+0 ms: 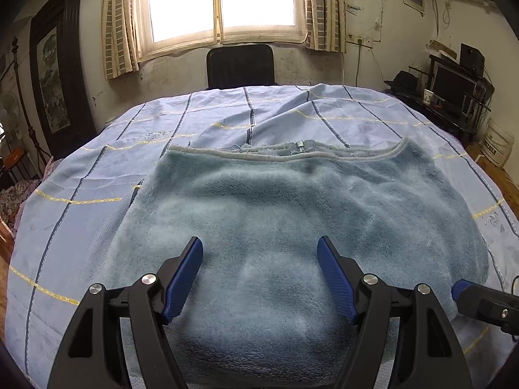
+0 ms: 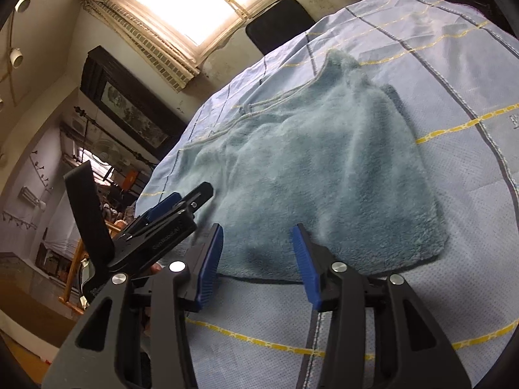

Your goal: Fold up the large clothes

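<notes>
While lying flat on checked pale-blue bedcover (image 1: 97,168): folded fluffy blue-grey fleece garment (image 1: 292,214). Left gripper (image 1: 259,253) spread apart above it; right gripper (image 2: 258,240) likewise. Zipper seen only from left.

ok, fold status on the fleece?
Looks partly done: the fleece garment lies in a compact block on the checked sheet, zipper edge at the far side. Nothing in hand: left tongs and right tongs are open above its near edge. Any further folds remain.
</notes>
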The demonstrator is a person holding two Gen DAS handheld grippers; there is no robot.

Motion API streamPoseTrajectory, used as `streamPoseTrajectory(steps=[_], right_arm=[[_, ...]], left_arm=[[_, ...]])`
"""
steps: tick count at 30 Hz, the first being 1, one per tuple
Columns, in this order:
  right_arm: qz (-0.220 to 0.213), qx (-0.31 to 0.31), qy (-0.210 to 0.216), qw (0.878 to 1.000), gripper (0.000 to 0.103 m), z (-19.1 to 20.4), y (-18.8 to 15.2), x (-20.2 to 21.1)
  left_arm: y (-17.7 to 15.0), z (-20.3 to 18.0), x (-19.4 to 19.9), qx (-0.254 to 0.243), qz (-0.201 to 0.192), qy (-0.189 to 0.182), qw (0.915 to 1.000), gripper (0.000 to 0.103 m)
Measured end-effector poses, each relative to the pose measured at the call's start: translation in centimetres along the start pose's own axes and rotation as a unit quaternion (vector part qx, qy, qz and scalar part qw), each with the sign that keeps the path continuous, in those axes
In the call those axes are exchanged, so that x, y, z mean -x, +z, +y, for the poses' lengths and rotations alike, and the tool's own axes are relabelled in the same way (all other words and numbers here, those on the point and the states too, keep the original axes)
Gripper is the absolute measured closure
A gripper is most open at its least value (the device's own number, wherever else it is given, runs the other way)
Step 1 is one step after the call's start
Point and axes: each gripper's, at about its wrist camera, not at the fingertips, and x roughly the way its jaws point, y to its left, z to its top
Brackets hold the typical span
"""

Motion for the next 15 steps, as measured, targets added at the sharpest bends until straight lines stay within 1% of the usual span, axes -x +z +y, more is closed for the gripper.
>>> streamPoseTrajectory(steps=[3,5,7,9,12,15], right_arm=[[-0.001,-0.020,0.003,1.000,0.057,-0.1,-0.5,0.8],[-0.010,-0.030,-0.011,0.999,0.054,-0.1,-1.3,1.8],[-0.015,-0.035,-0.029,0.999,0.054,0.0,-2.2,2.7],[-0.014,-0.046,-0.039,0.998,0.054,-0.2,-3.2,3.4],[-0.013,-0.070,-0.052,0.996,0.054,-1.0,-4.4,4.1],[-0.018,-0.080,-0.076,0.994,0.053,-1.4,-5.0,4.4]], left_arm=[[0.1,0.6,-0.3,0.010,0.004,0.004,0.9999,0.029],[0.2,1.1,-0.6,0.019,0.011,0.001,0.9998,0.029],[0.2,1.6,-0.9,0.026,0.016,0.002,0.9995,0.029],[0.2,1.8,-1.2,0.027,0.023,0.002,0.9994,0.029],[0.1,1.7,-1.2,0.020,0.024,0.005,0.9995,0.029],[-0.1,1.4,-1.2,0.010,0.024,0.010,0.9996,0.029]])
